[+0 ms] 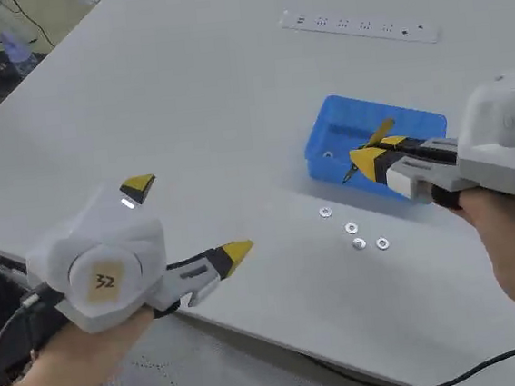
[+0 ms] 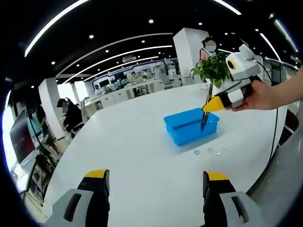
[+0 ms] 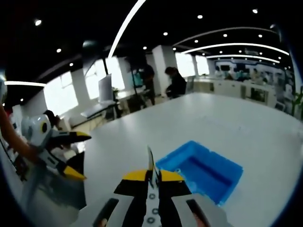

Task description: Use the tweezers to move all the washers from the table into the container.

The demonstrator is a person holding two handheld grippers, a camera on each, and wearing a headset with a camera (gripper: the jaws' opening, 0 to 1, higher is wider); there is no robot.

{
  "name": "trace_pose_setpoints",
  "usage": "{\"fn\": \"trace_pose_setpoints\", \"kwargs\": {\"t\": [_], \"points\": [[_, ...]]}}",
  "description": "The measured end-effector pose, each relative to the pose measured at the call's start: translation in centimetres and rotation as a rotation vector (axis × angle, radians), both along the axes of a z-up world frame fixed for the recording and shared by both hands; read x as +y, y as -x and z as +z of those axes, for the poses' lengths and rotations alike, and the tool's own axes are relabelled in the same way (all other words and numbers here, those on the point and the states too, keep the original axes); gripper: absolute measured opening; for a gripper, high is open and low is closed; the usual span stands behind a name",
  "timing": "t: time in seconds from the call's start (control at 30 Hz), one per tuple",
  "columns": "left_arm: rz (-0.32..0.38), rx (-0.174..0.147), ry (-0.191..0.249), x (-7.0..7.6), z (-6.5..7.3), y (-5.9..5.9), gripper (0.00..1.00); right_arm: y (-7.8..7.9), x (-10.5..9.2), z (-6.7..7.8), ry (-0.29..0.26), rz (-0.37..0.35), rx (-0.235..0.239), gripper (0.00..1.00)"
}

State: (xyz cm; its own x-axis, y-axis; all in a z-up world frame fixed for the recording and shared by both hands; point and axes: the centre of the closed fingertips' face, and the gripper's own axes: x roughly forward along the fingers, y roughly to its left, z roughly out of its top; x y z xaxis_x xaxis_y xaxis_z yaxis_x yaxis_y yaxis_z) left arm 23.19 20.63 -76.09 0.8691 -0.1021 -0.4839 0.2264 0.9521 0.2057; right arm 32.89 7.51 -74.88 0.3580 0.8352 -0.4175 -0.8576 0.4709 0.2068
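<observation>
1. On the white table (image 1: pixel 185 100), just in front of the blue container (image 1: pixel 415 128), I count four washers (image 1: pixel 351 229). They lie loose in a small scatter, near one another but apart. A fifth washer (image 1: pixel 328 155) lies inside the container by its left wall.
2. I also count one container, one pair of tweezers (image 1: pixel 350 173) and two grippers.
3. One power strip (image 1: pixel 360 28) lies at the table's far side, well apart from the container. In the left gripper view a potted plant (image 2: pixel 213 68) stands behind my right hand, with people at desks beyond.
4. My right gripper (image 1: pixel 377 152) and the tweezers hang over the container's right part and cover some of its inside in the head view.
5. My right gripper's jaws are together, clamped on the tweezers. These stick out past the yellow tips and slant down over the container's opening. I cannot tell whether their points touch the bottom or pinch a washer.
6. My left gripper (image 1: pixel 187 218) hangs near the table's near edge, well apart from the washers. Its jaws are wide apart and grip nothing.
</observation>
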Motion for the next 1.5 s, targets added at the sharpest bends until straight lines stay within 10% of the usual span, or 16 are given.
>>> {"fn": "trace_pose_setpoints", "kwargs": {"t": [1.03, 1.5], "points": [[-0.001, 0.021, 0.027, 0.0, -0.5, 0.0, 0.77, 0.4, 1.8, -5.2, 0.093, -0.016, 0.028, 0.05], [0.002, 0.032, 0.005, 0.3, -0.8, 0.1, 0.73, 0.1, 2.1, -5.5, 0.096, -0.014, 0.027, 0.05]]}}
